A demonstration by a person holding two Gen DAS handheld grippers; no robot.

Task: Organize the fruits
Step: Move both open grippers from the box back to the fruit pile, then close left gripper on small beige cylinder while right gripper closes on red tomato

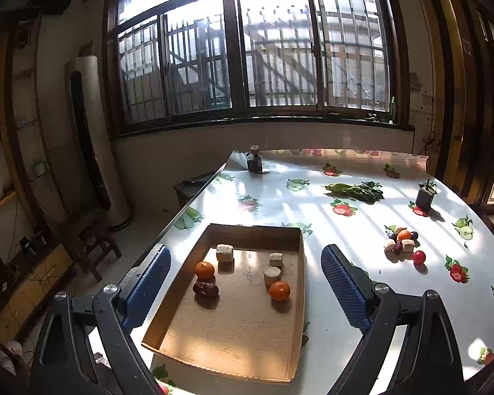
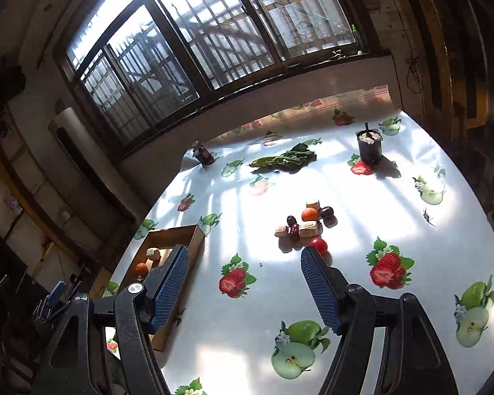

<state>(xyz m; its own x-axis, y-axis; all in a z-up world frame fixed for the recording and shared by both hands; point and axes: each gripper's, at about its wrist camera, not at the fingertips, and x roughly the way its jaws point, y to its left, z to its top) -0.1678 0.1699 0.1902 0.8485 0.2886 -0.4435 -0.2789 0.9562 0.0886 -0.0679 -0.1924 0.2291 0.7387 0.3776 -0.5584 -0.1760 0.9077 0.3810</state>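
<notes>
Both grippers, left [image 1: 246, 283] and right [image 2: 245, 283], are spread wide with nothing in them, the left over the cardboard tray [image 1: 187, 275] holding two oranges [image 1: 204, 270], a date and some chunks, while the remaining fruit pile [image 2: 308, 222] sits out on the tablecloth [image 2: 345, 197].

Strong sun pours through the dark-framed barred window [image 1: 250, 52], striping bar shadows and white glare over the glossy fruit-printed counter [image 2: 313, 296]. Room corners stay dim; fisheye bends every edge.
</notes>
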